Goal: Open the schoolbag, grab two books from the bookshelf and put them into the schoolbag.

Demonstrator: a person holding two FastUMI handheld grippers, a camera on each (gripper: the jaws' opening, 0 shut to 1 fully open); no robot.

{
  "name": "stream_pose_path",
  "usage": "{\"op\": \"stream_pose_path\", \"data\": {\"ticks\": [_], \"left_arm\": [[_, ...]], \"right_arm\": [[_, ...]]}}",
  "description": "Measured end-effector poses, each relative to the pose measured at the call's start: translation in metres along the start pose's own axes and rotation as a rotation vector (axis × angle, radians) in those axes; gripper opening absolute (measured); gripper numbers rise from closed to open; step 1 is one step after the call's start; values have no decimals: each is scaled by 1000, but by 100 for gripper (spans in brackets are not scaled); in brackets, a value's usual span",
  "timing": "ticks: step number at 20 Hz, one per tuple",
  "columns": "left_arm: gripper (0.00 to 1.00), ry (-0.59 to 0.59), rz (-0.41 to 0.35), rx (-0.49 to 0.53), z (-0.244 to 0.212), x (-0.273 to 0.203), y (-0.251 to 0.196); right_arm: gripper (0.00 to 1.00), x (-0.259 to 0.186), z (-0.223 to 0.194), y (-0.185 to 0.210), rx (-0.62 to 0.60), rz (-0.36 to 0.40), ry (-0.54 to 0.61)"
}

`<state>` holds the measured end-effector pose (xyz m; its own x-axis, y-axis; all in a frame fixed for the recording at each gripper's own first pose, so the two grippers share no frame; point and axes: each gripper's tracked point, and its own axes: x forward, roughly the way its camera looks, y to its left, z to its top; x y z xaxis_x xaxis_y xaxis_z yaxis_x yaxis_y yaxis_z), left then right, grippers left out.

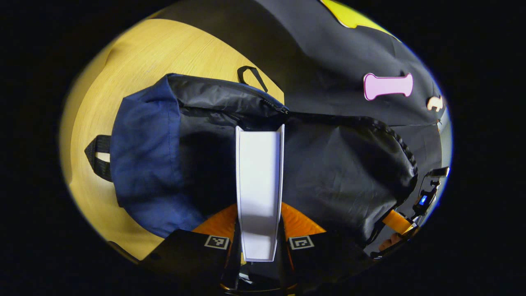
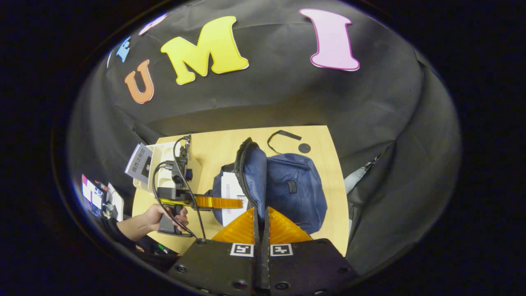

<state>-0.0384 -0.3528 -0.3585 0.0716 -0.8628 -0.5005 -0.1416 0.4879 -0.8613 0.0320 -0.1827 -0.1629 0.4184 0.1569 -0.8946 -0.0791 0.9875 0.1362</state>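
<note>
Left gripper [image 1: 259, 230] level, jaws clamped on book [image 1: 259, 181] inside schoolbag [image 2: 287, 189], right gripper [image 2: 261, 226] apparently pinching bag's rim.

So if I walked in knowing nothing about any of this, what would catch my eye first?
Probably the white book standing edge-on between the left gripper's fingers, poised at the mouth of the blue schoolbag, which lies on the wooden table. In the right gripper view, the right gripper pinches the bag's opened flap upright, while a hand at the left holds the other gripper.
</note>
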Motion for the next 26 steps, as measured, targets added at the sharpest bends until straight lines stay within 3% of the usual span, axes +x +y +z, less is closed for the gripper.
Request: {"op": "stream_pose_path", "data": {"ticks": [1, 4, 5, 6, 8, 10, 11, 12, 13, 18, 22, 26], "left_arm": [[39, 8, -10, -11, 0, 1, 2], [41, 32, -14, -17, 2, 7, 9], [35, 37, 16, -7, 1, 9, 16], [49, 53, 43, 2, 0, 11, 22], [59, 70, 114, 6, -1, 13, 36], [71, 77, 235, 34, 0, 9, 61], [65, 76, 294, 47, 2, 5, 72], [94, 74, 328, 45, 3, 2, 78], [96, 74, 347, 39, 4, -1, 80], [96, 56, 529, 140, 11, -42, 80], [96, -104, 633, 389, 34, -85, 50], [96, -240, 702, 520, 38, -140, 22]], "right_arm": [[0, 1, 1, 1, 0, 1, 2], [0, 4, 1, 3, 0, 4, 7], [0, 5, 2, 3, -2, 2, 9], [0, 6, 1, 3, -2, 2, 11], [0, 8, -1, 2, 1, 2, 16], [0, 11, -2, 2, 4, 1, 20], [0, 12, -2, 2, 6, 2, 21], [0, 12, -3, 2, 5, 3, 22], [0, 13, -4, 3, 4, 7, 25], [0, 15, -6, 9, -4, 17, 27], [3, 18, -7, 12, -5, 20, 28], [0, 18, -9, 18, -15, 22, 22]]}}
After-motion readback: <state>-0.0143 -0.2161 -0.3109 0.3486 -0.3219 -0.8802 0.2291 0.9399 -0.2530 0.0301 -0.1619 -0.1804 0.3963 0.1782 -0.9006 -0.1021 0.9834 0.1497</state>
